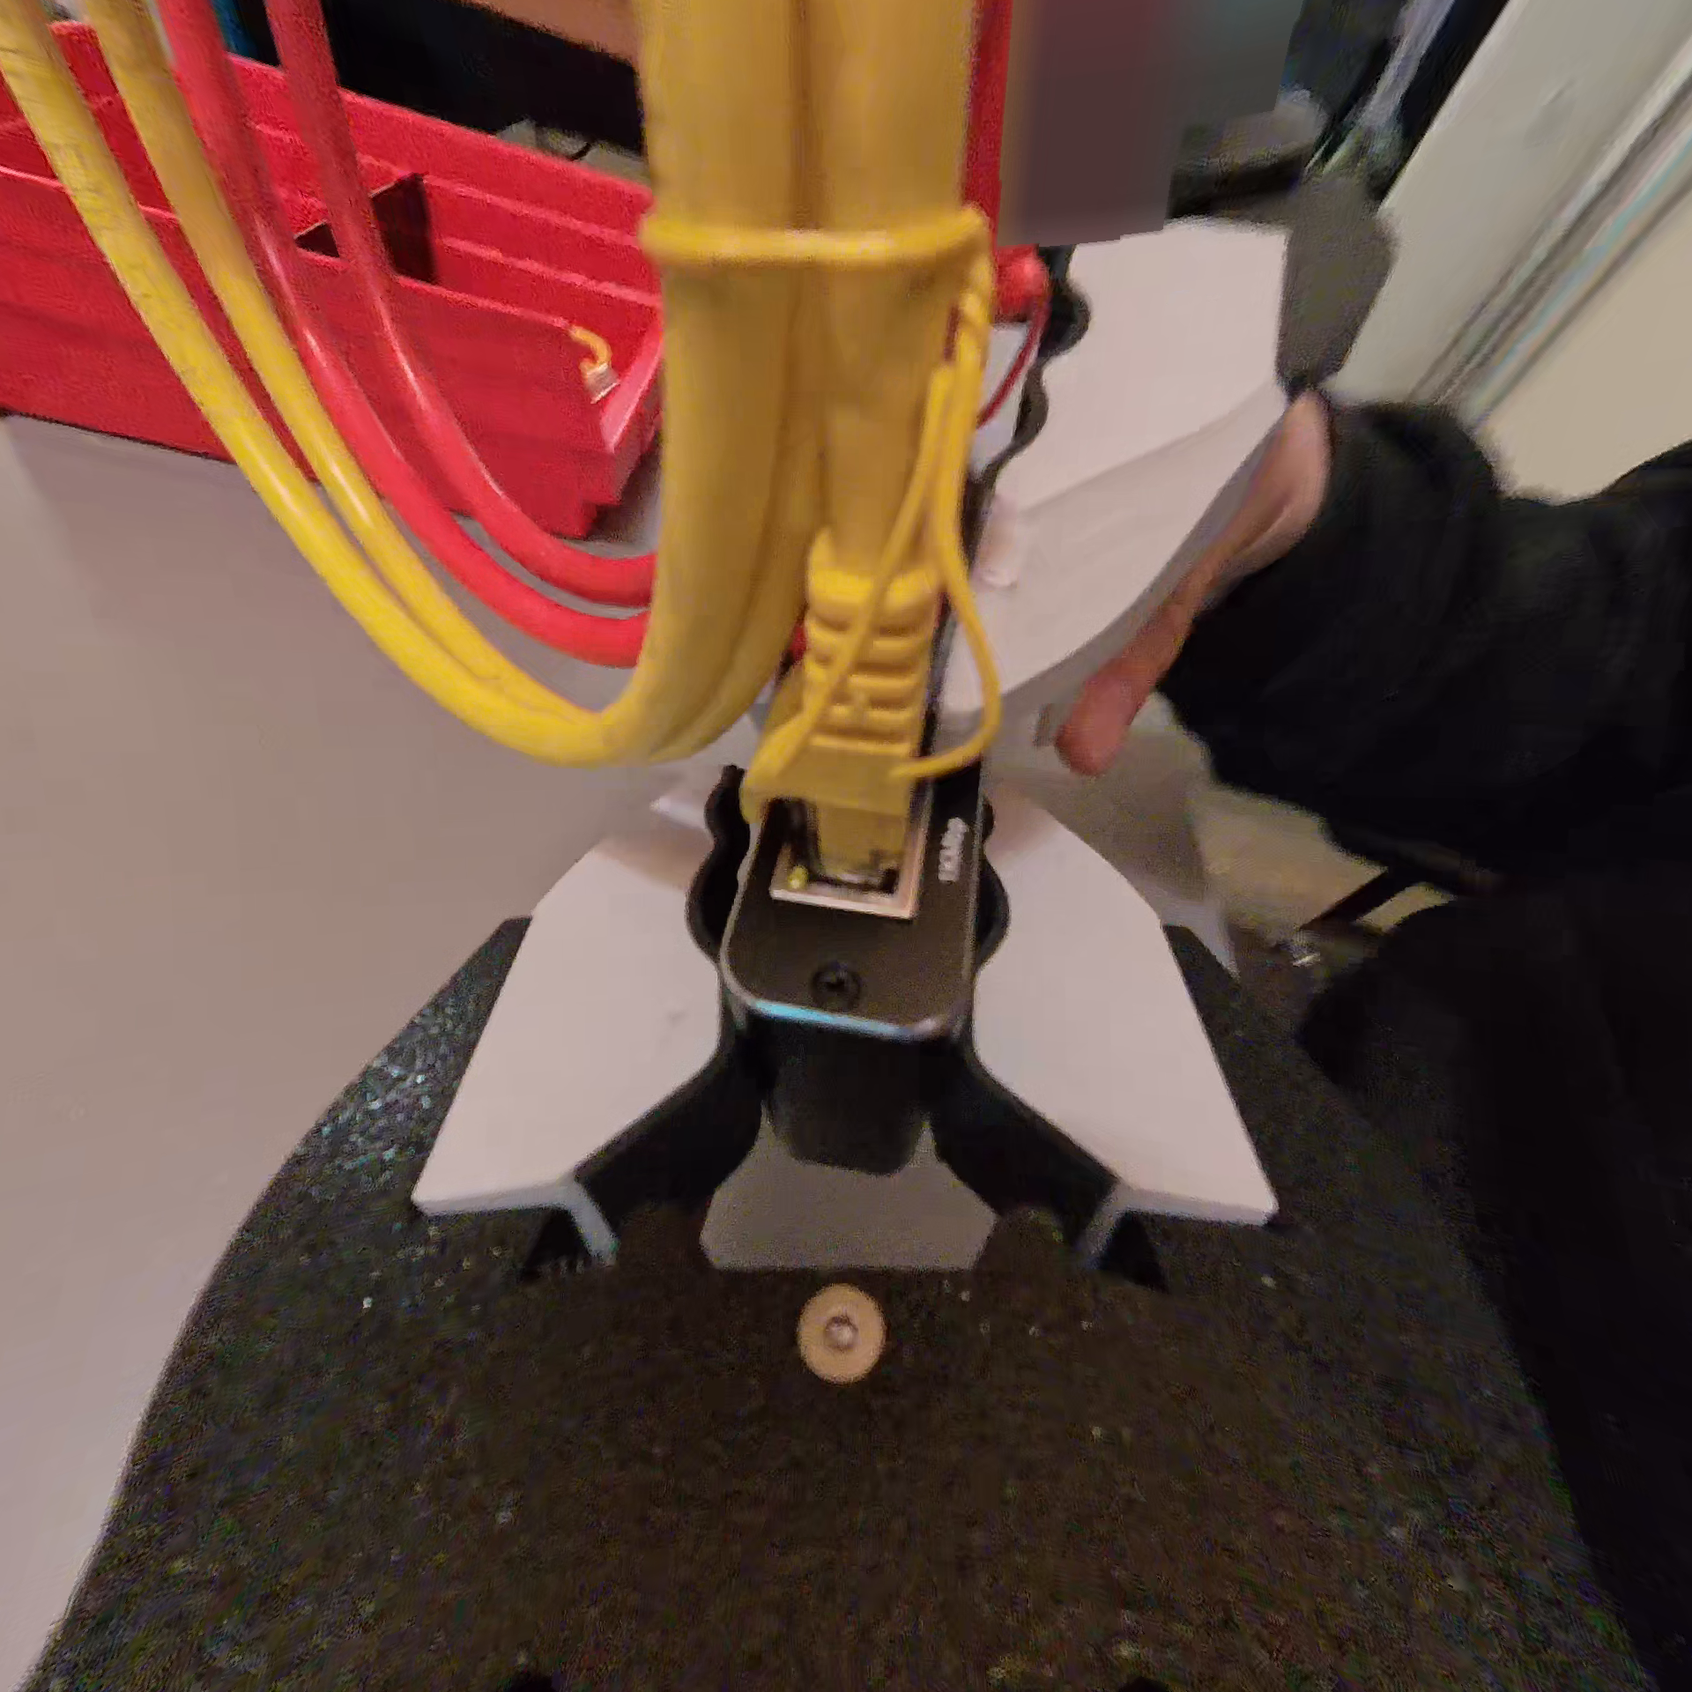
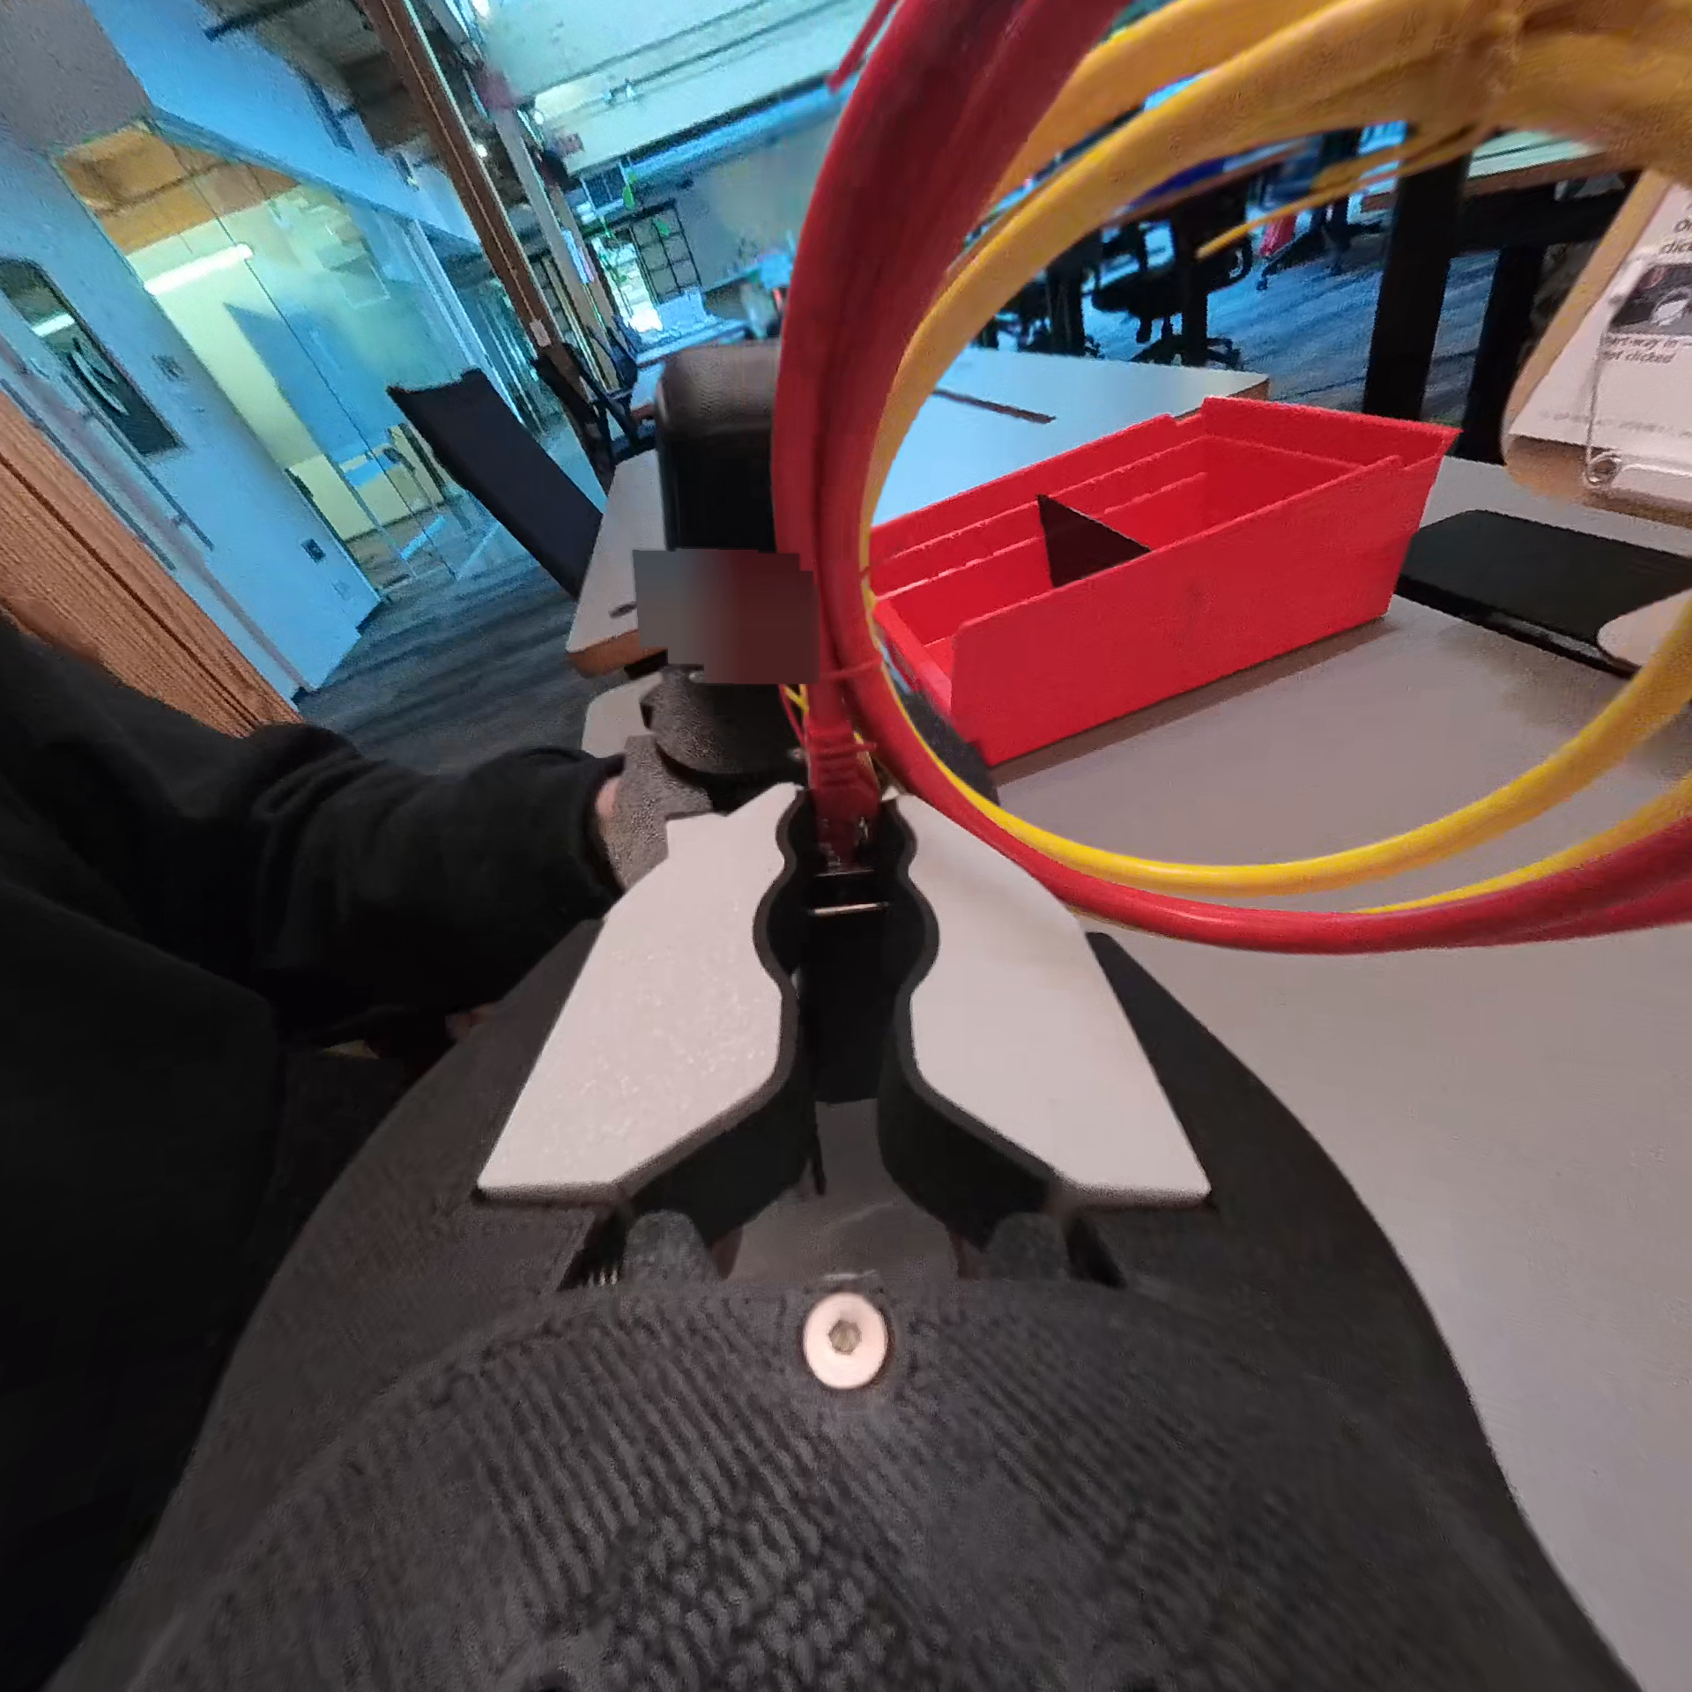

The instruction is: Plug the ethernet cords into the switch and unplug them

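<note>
In the left wrist view, my left gripper is shut on one end of the black switch, ports facing up. A yellow plug sits in the nearest port. Its tied yellow cord bundle rises above. My right gripper is shut on the switch's other end, with a red plug in a port between its fingertips. Red cord loops and yellow cord loops hang over the table. Each gripper shows beyond the switch in the other's view: the right one and the left one.
A red divided bin stands on the grey table behind the cords; it also shows in the left wrist view. A flat black object and a paper sheet lie at the far right. A hand in a black sleeve holds the right gripper. Spacing between my two grippers at the tips: around 7 cm.
</note>
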The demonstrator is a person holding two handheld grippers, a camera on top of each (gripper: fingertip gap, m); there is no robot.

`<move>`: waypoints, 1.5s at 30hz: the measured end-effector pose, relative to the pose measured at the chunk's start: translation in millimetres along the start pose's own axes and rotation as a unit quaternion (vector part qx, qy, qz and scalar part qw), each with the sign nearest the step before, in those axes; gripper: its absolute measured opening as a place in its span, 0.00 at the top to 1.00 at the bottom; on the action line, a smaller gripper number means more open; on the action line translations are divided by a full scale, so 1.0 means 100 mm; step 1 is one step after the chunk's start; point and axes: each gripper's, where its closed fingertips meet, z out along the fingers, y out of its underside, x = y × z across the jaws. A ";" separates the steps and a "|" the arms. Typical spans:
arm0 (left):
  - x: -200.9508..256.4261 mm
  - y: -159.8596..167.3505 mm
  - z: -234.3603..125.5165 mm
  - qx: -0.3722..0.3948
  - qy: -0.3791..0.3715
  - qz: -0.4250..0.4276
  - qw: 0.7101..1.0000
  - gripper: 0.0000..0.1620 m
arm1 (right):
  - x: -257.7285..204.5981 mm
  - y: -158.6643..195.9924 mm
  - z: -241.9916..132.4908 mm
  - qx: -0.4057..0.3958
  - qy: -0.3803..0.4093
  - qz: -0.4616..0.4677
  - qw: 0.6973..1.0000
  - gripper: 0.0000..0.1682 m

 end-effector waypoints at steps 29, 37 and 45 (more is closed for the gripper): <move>0.37 -0.38 -0.40 0.179 0.040 0.116 0.976 0.72 | -0.52 -0.21 0.26 -0.030 0.067 -0.124 0.990 0.86; 0.43 -0.40 -0.42 0.195 0.062 0.127 0.971 0.72 | -0.56 -0.22 0.27 -0.048 0.074 -0.143 0.986 0.86; 0.41 -0.39 -0.40 0.191 0.057 0.123 0.972 0.72 | -0.55 -0.19 0.25 -0.051 0.070 -0.143 0.986 0.84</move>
